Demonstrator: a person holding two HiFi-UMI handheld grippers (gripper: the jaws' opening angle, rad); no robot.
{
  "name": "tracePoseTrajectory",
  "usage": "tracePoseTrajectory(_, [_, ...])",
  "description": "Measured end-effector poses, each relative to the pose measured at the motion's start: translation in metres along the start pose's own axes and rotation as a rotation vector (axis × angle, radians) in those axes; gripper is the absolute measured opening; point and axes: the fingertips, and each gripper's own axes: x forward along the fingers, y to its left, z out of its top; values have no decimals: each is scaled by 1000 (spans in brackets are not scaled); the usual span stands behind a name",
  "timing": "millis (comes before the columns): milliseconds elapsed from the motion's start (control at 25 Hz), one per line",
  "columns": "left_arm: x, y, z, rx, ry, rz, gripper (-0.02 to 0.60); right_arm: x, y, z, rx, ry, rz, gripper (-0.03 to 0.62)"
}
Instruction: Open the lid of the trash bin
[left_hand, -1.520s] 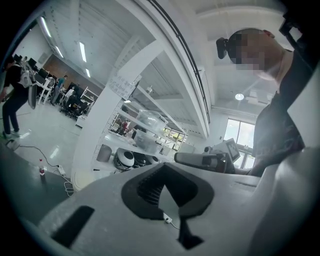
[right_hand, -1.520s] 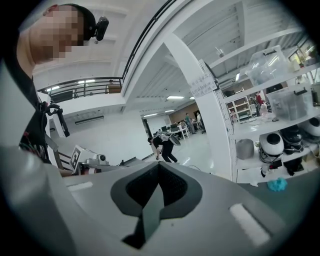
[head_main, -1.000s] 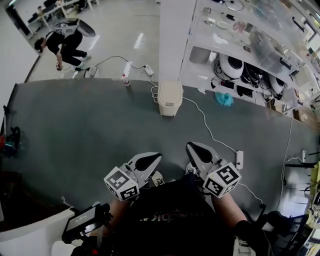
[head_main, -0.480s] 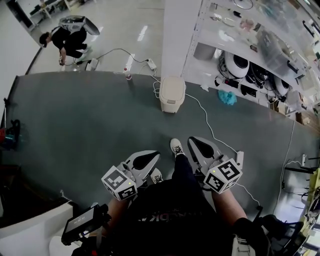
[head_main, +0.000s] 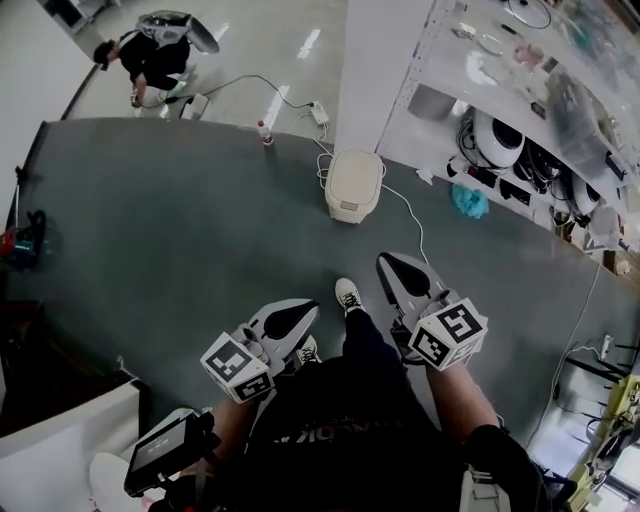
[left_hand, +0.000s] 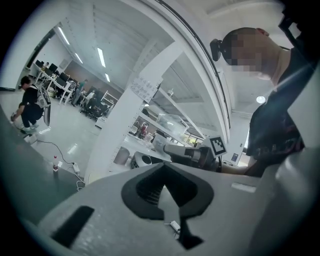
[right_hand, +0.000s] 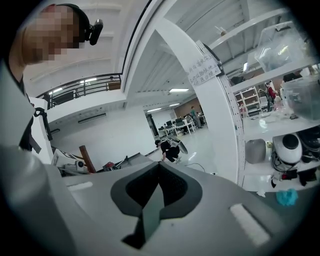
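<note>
The cream trash bin (head_main: 353, 185) stands on the dark grey mat (head_main: 180, 230) beside a white pillar, and its lid is down. Both grippers are held level in front of my body, well short of the bin. My left gripper (head_main: 303, 312) is shut with nothing in it; in the left gripper view (left_hand: 162, 167) its dark pads meet. Slightly further forward, my right gripper (head_main: 392, 262) is also shut and empty, as the right gripper view (right_hand: 159, 167) shows. The bin is in neither gripper view.
A white pillar (head_main: 375, 60) and shelves (head_main: 520, 110) packed with gear rise behind and right of the bin. A white cable (head_main: 405, 215) runs past the bin, with a power strip (head_main: 320, 112) and a small bottle (head_main: 266, 130) nearby. A person (head_main: 150, 55) crouches far left.
I have stepped toward the bin, one shoe now forward between the grippers. Both grippers came forward with me, still shut. The bin sits lower and larger in the head view.
</note>
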Motion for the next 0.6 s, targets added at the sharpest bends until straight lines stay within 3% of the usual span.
tracePoseTrajectory(320, [51,37,7,-48,17,23,2,56,-74,5,-83,66,-21,9])
tracePoseTrajectory(600, [84,72,-5,-101,55,57,2,107,-149,-25,-113,148,-59,9])
